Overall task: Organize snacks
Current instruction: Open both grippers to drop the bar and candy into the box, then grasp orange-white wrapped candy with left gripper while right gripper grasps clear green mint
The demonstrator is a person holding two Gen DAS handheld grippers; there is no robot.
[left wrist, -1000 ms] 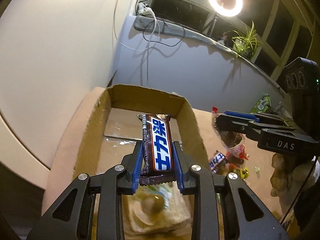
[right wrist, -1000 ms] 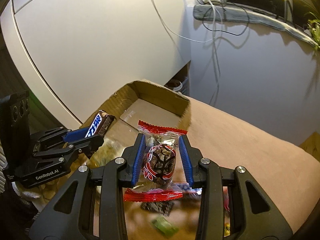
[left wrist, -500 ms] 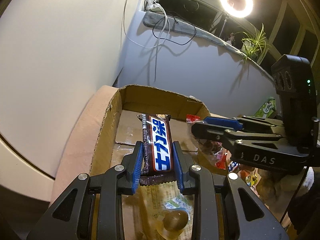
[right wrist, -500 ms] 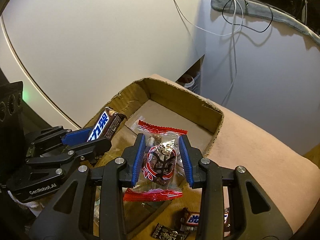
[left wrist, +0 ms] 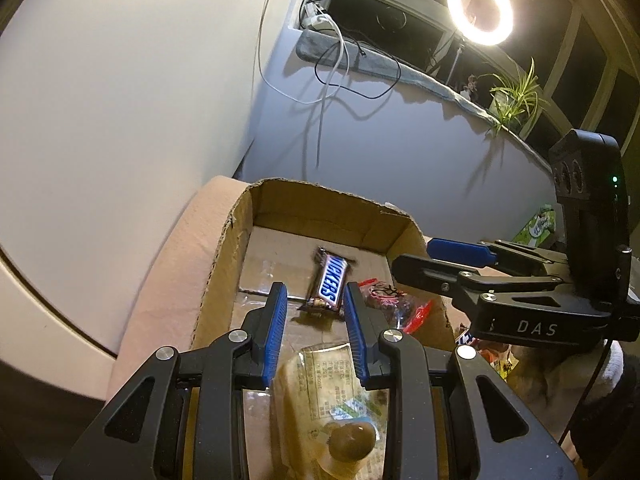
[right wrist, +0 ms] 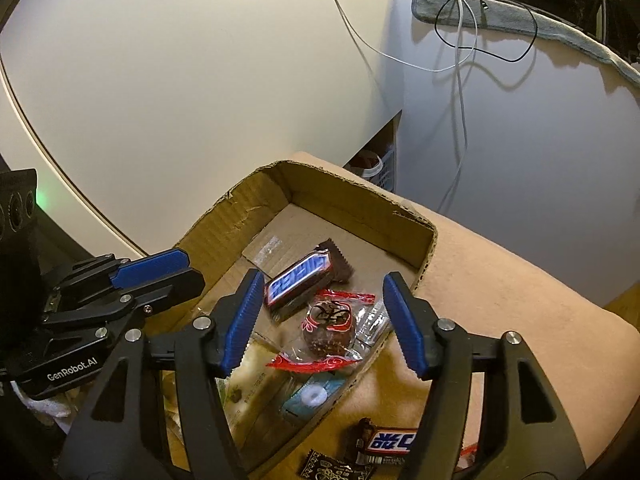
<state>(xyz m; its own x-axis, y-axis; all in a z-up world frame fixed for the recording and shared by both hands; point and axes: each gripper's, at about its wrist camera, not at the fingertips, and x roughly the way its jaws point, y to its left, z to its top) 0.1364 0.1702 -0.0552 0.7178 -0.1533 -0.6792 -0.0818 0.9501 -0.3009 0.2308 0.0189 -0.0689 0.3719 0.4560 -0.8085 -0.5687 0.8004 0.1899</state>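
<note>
Snickers bar [left wrist: 330,284] lying loose on the box [left wrist: 224,264] floor, label up, free of both pads. Beside it, red-wrapped candy [right wrist: 330,326] resting against the box's near-right wall, touching the bar's end in the right wrist view. Further toward the cameras inside the box: pale snack packet [left wrist: 328,392] with a round brown piece, and a light blue packet [right wrist: 314,396] with a white ring.

Left hand-held gripper [left wrist: 316,336] hovering over the box, jaws slightly apart, nothing gripped; bar seen in the gap beyond the blue pads [left wrist: 274,332]. Right hand-held gripper [right wrist: 320,320] also above the box, jaws opening, standing wide either side of the candy, pads clear of the wrapper.

Outside the box, on the peach-covered surface [right wrist: 500,280]: second bar [right wrist: 390,442] and a dark patterned packet [right wrist: 336,468] near the box's corner.

Behind: white wall, cables [left wrist: 332,64] hanging from a grey ledge, ring light [left wrist: 480,8], plant [left wrist: 516,100].
</note>
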